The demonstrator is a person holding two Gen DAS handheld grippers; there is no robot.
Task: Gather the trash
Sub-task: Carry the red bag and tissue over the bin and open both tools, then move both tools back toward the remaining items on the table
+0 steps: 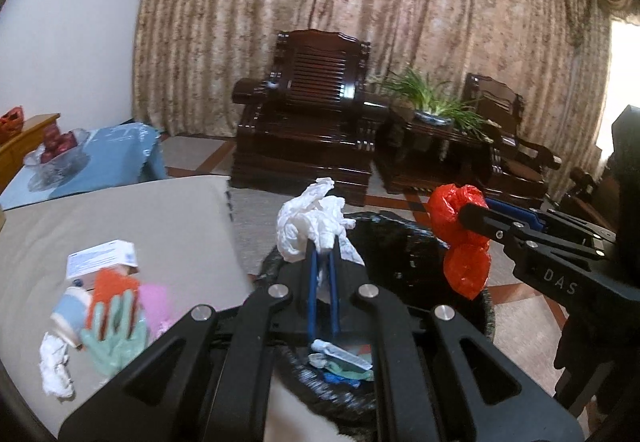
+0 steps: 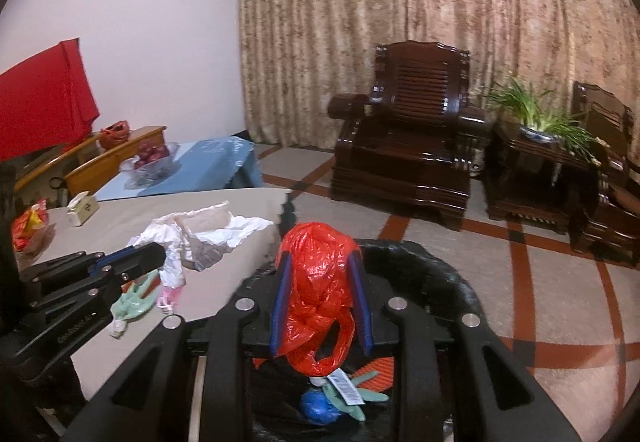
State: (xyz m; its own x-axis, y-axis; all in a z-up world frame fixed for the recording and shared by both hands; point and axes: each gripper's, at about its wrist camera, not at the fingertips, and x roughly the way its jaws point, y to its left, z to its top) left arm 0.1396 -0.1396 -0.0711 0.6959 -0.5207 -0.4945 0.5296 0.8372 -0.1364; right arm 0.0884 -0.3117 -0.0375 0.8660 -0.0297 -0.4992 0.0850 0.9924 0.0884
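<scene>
i see a beige bench (image 1: 120, 217), curtained room, tiled floor; left gripper (image 1: 323, 244) clamps white plastic (image 1: 310, 219), right gripper (image 2: 320, 274) grips red bag (image 2: 318, 282) over black bin (image 2: 432, 266); "das" on the right gripper.

At lower left of the left wrist view, the gloves (image 1: 114, 326) and small box (image 1: 102, 262) on the tabletop (image 1: 160, 226) are blurred, the print unreadable. The black bin (image 2: 432, 274) is largely hidden behind the right gripper (image 2: 320, 302); its contents show only partly.
</scene>
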